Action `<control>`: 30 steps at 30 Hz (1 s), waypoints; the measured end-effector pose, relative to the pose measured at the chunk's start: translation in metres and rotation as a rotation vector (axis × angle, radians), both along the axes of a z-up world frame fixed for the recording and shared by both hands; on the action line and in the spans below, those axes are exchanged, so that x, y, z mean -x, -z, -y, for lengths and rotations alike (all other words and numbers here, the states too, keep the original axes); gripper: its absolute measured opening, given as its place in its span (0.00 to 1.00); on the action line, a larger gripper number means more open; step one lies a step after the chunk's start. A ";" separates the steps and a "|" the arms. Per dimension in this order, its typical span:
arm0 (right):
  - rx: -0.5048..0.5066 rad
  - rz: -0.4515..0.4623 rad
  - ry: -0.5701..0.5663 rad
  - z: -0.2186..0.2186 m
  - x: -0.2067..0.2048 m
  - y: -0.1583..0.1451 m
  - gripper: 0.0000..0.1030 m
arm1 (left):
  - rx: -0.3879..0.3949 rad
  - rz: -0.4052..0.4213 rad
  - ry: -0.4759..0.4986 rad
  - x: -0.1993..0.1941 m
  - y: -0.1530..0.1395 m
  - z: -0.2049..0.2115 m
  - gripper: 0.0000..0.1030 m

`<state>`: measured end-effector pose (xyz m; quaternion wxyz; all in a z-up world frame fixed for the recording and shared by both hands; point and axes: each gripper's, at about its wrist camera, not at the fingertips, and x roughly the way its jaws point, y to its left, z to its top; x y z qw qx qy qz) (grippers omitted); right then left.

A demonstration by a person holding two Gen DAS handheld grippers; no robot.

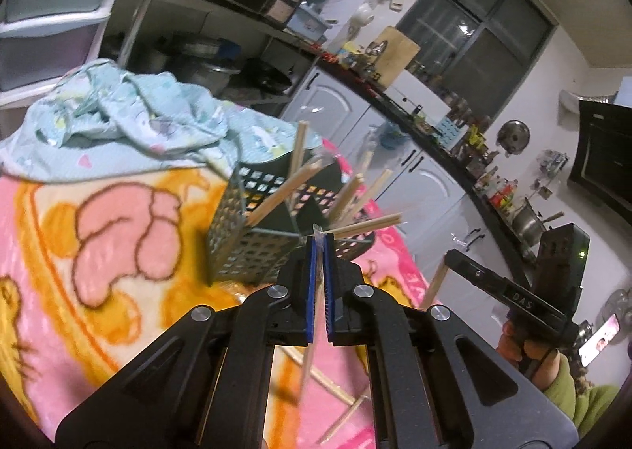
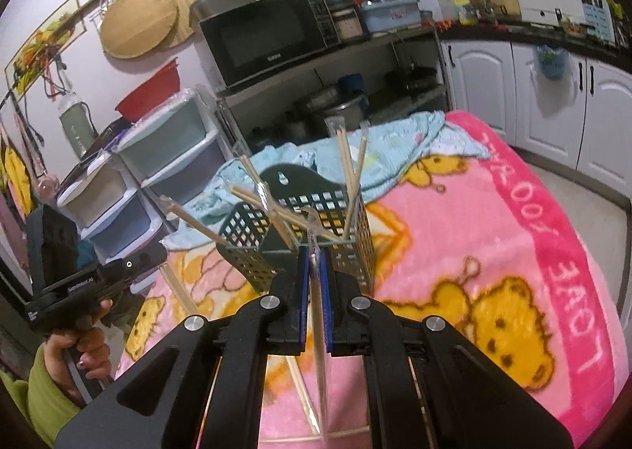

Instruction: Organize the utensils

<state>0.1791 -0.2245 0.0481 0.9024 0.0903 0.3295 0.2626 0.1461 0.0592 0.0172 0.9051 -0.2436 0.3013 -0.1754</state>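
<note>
Two grippers hang above the blanket (image 2: 493, 251), both angled down toward the caddy (image 2: 316, 228). Your left gripper (image 1: 320, 251) pinches a wrapped chopstick pair (image 1: 306, 366); your right gripper (image 2: 314, 263) pinches another wrapped pair (image 2: 320, 350). More chopsticks (image 1: 276, 196) lean inside the caddy, and loose sticks (image 1: 339, 417) lie on the blanket nearer you.

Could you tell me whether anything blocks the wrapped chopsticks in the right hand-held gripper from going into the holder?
Chopsticks already in the holder lean and cross over its opening, partly in the way; otherwise nothing visible.
</note>
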 end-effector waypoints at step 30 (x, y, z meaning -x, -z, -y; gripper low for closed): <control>-0.037 0.174 0.035 0.018 0.017 -0.042 0.06 | -0.040 0.186 0.121 -0.008 -0.074 0.050 0.01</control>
